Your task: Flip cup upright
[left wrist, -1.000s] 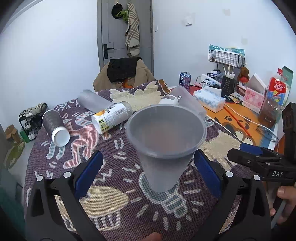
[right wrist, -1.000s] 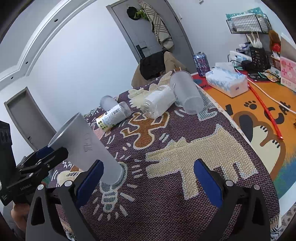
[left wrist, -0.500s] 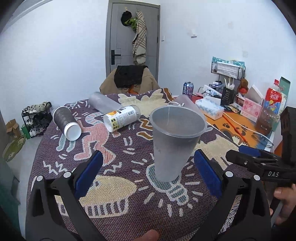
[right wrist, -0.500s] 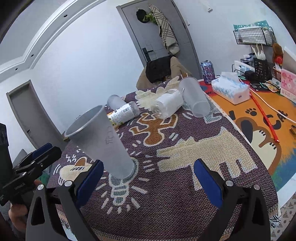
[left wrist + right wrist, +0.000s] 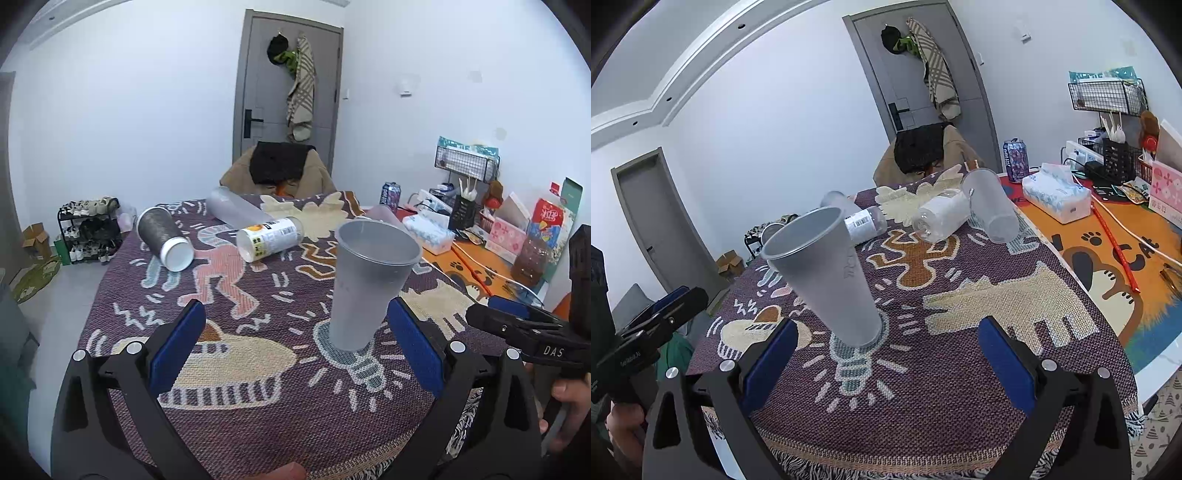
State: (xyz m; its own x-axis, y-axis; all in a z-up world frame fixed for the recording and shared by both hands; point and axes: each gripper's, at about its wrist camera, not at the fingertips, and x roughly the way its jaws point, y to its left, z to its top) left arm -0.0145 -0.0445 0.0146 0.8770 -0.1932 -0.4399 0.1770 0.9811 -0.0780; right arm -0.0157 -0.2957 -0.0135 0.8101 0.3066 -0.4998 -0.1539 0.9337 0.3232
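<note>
A frosted grey plastic cup stands upright, mouth up, on the light-bulb drawing of the patterned cloth; it also shows in the right wrist view. My left gripper is open and empty, its blue pads just short of the cup and to either side of it. My right gripper is open and empty, close in front of the cup's base. Each gripper shows at the edge of the other's view.
Lying on the cloth farther back: a dark cup with white base, a frosted cup, a labelled bottle, a white bottle and another frosted cup. A tissue pack, can and desk clutter sit right.
The cup went from tilted toward the left camera to standing upright on the cloth. Both grippers drew back a little from it and stayed open.
</note>
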